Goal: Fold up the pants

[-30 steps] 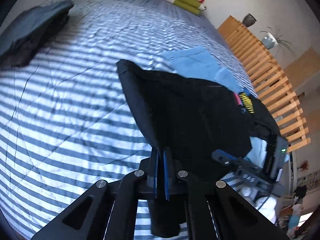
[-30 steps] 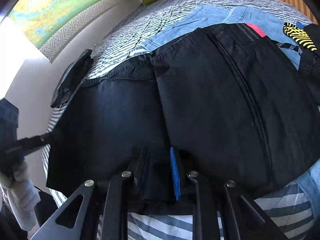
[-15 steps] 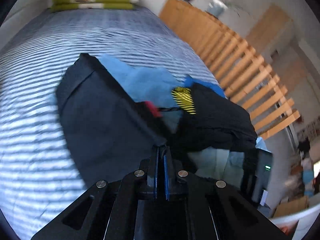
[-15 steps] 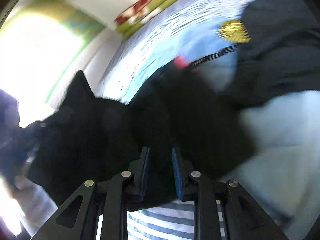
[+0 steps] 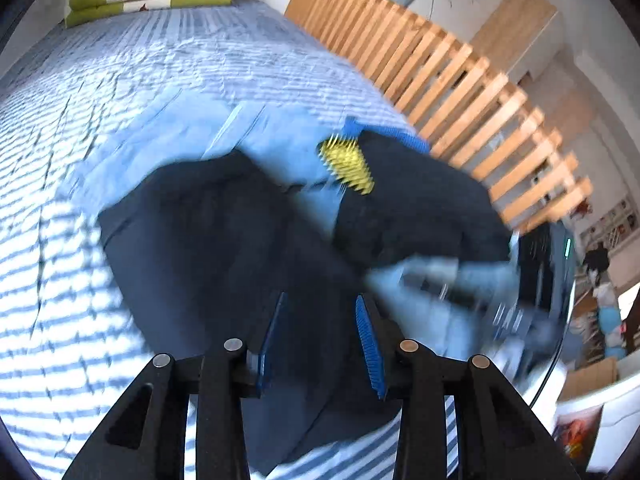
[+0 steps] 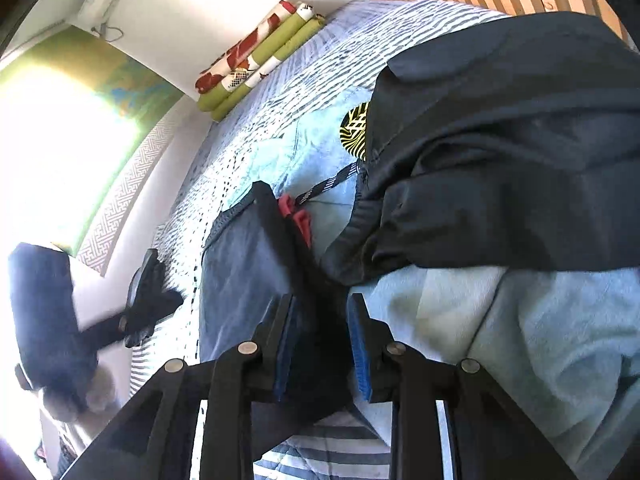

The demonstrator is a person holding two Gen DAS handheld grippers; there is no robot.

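- The blue-and-white striped quilted bedspread [image 5: 168,80] fills the ground ahead of your fingers; a slatted wooden bed rail [image 5: 460,92] runs beyond it on the right of the left wrist view.
- The dark navy folded pants [image 5: 224,248] lie directly ahead of and under both pairs of fingers, doubled over with one folded edge facing the pile of pale blue garments [image 6: 540,320] and the black jacket with a yellow patterned patch [image 6: 500,152].
- Your left gripper [image 5: 322,336] stands with its blue pads apart. Its jaws have just been opening, and the dark cloth lies below the gap with neither pad pressing on it.
- Your right gripper [image 6: 320,344] has a thick dark fold between its pads; the pads look closed against it, so you are gripping the pants on that side.
- Risk, as I judge it: with one side freed and the other held, any pull from your right hand could drag the fold askew or open it. The pants also lie just beside the other clothes, so a sideways sweep could catch the jacket's cord [image 6: 328,184].
- Against a second ago: the left pads were clamped tight on a raised corner of the pants; now that corner is laid over and released. The pants were spread wide then and lie narrower now.
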